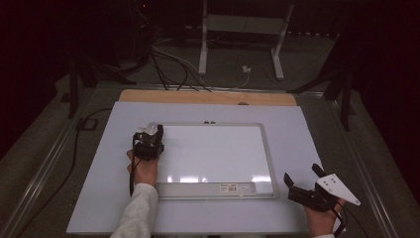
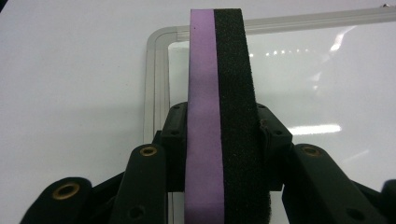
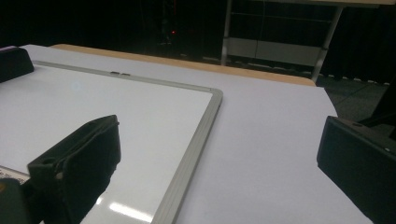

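A whiteboard (image 1: 213,153) with a silver frame lies flat in the middle of the white table. My left gripper (image 1: 150,135) sits over the board's far left corner, shut on an eraser (image 2: 219,116) with a purple side and a black felt side, held on edge between the jaws. In the left gripper view the board's rounded corner (image 2: 156,42) is just beyond the eraser. My right gripper (image 1: 303,179) hovers off the board's near right corner, jaws wide apart and empty. In the right gripper view the whiteboard (image 3: 116,116) frame corner lies ahead on the left.
A white sheet (image 1: 292,134) covers the table, with a wooden strip (image 1: 208,97) along its far edge. A label (image 1: 229,187) sits on the board's near frame. Cables (image 1: 168,69) and a metal stand (image 1: 242,29) are on the dark floor beyond.
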`<state>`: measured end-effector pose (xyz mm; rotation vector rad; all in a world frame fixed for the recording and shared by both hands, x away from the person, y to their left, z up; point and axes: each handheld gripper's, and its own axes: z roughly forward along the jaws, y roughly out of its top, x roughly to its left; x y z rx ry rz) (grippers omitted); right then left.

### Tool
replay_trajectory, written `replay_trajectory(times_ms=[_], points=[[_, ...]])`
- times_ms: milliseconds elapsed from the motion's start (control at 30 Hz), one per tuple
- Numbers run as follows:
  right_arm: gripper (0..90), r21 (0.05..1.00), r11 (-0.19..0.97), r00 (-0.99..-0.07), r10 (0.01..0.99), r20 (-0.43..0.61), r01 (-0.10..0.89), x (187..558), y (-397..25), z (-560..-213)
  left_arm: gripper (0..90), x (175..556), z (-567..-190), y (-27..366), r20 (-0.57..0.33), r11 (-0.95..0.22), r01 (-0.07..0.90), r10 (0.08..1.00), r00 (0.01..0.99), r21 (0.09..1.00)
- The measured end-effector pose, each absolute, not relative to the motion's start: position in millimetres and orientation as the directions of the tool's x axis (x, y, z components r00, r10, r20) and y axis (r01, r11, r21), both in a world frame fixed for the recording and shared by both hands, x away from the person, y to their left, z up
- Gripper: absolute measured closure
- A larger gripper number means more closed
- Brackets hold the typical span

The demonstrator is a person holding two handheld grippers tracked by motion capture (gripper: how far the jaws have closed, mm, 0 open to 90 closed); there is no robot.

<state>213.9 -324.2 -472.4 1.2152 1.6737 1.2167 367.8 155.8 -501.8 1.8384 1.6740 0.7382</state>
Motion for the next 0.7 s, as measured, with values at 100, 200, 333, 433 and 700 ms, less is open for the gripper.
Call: replay_trajectory(times_ms=[100,200,333,433,700], points=[[0.1,0.956,0.108,-0.292,0.956,-0.025,0.271,214.1,-324.1,-472.4,64.1,368.8,-501.8,156.1,0.026,-0.065,0.701,0.998,0.065,0.710],[0.2,0.956,0.110,-0.294,0.956,-0.027,0.271,214.3,-324.0,-472.4,64.1,369.4,-501.9,156.0,0.023,-0.058,0.702,0.998,0.060,0.710],[0.1,0.956,0.110,-0.294,0.956,-0.026,0.271,214.2,-323.9,-472.5,64.1,371.5,-502.2,154.9,0.016,-0.037,0.700,0.999,0.037,0.714],[0.1,0.956,0.109,-0.292,0.956,-0.026,0.272,214.0,-324.2,-472.4,64.1,373.4,-502.3,153.7,0.016,-0.024,0.700,1.000,0.019,0.714],[0.1,0.957,0.106,-0.290,0.957,-0.024,0.271,213.9,-324.9,-472.2,64.1,379.5,-502.8,156.7,0.015,-0.005,0.698,1.000,-0.008,0.716]])
